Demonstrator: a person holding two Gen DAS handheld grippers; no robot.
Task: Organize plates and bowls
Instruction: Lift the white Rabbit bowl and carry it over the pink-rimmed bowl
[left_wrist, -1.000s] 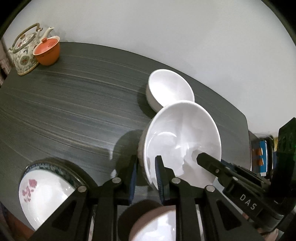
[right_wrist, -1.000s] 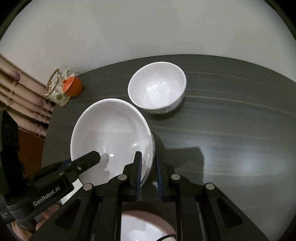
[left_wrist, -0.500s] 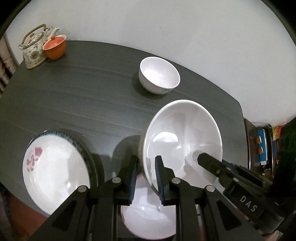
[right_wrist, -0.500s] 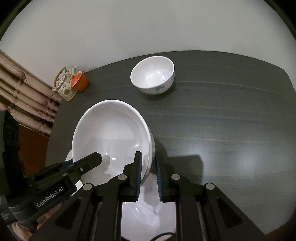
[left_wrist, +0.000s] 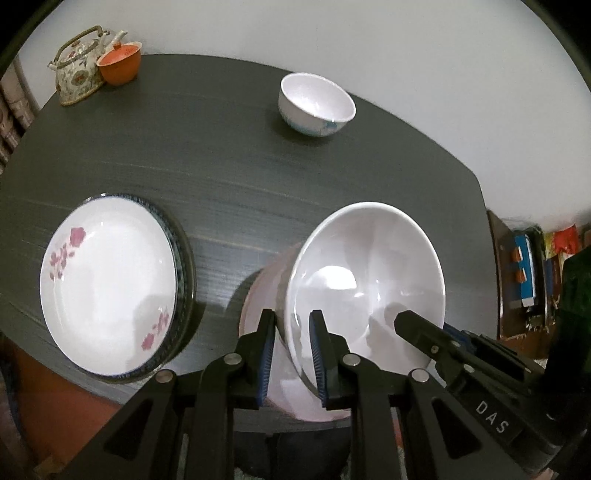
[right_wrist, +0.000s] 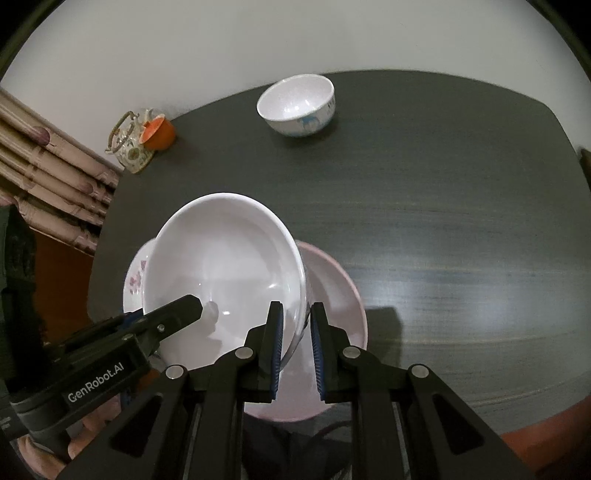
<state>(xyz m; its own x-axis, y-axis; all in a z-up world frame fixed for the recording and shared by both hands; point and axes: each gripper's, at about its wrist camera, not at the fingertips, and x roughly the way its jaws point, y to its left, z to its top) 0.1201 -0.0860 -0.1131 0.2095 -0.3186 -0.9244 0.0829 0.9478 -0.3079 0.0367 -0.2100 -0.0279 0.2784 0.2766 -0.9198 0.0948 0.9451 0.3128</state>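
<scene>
Large bowl (left_wrist: 365, 280) held above table (left_wrist: 221, 177), over pink plate (right_wrist: 332, 295) at near edge. Left gripper (left_wrist: 291, 354) clamped on left rim; right gripper (right_wrist: 295, 350) clamped on right rim. Floral plate (left_wrist: 107, 295) at left. Small bowl (left_wrist: 316, 103) near far edge. Teapot (left_wrist: 77, 74) and orange cup (left_wrist: 120, 66) in far left corner.

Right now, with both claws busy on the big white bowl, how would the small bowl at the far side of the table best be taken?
By its rim. The small bowl stands upright and alone on the table, mouth open upward, so a claw could come down from above, one finger inside and one outside the thin wall. The near edge looks easiest, with nothing beside it.
</scene>
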